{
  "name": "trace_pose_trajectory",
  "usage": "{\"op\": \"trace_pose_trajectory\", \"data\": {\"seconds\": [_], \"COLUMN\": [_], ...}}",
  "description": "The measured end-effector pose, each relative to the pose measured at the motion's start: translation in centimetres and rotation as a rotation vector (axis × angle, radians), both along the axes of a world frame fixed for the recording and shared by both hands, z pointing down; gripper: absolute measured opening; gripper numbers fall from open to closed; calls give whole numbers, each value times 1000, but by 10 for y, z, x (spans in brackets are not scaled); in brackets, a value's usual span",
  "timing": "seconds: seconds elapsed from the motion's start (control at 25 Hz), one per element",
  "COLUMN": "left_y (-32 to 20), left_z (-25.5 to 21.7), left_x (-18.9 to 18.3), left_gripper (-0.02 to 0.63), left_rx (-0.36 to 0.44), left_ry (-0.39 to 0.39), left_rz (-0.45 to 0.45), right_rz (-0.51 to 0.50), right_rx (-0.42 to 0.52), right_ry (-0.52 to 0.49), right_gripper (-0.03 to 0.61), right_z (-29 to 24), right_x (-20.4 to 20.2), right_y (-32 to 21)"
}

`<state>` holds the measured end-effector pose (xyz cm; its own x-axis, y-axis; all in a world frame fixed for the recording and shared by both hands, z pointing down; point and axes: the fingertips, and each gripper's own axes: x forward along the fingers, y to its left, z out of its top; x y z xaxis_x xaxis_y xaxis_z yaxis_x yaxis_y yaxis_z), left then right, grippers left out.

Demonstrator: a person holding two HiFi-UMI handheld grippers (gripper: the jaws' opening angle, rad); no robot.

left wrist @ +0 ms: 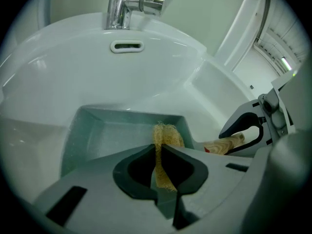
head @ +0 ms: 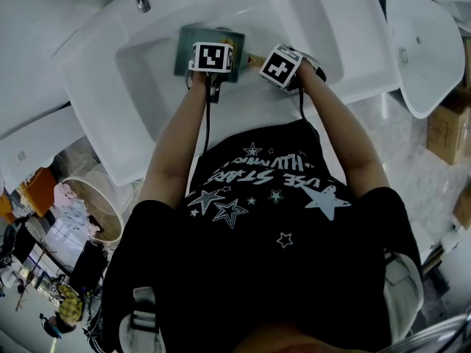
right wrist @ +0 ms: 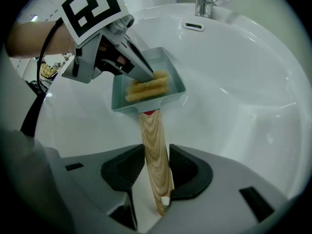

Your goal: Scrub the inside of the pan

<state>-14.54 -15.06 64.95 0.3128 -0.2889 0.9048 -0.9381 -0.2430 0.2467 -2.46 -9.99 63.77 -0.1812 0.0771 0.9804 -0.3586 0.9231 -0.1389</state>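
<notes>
Pan (right wrist: 168, 62) sits mid-sink (head: 309, 28), its long axis running rightward along its wooden handle (right wrist: 153, 130). Left tool (left wrist: 158, 150), clenched on a yellow scrub pad (left wrist: 168, 133), is nearer, with the pad inside the pan. Right tool (right wrist: 157, 150) grasps the handle, steadying it.

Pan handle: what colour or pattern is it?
The handle is pale wood grain, red at the pan end; clearest in right gripper view.

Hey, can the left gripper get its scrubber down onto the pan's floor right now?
Probably yes. The left gripper is shut on the scrubber, which already sits inside the open pan. The right gripper grips only the wooden handle, outside the pan.
</notes>
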Motion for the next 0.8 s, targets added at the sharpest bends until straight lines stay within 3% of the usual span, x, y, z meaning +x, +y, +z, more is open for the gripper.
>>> {"op": "trace_pose_trajectory", "data": {"seconds": [0.32, 0.8], "left_y": [-1, -1], "left_z": [14, 11], "left_x": [17, 10], "left_gripper": [43, 43], "left_rx": [-13, -5], "left_ry": [33, 10], "left_rz": [9, 31], "right_rz": [0, 5], "right_rx": [-4, -13], "right_ry": [-6, -10], "right_gripper": [152, 152], "right_z": [1, 1], "right_x": [-2, -2], "right_y": [0, 1]}}
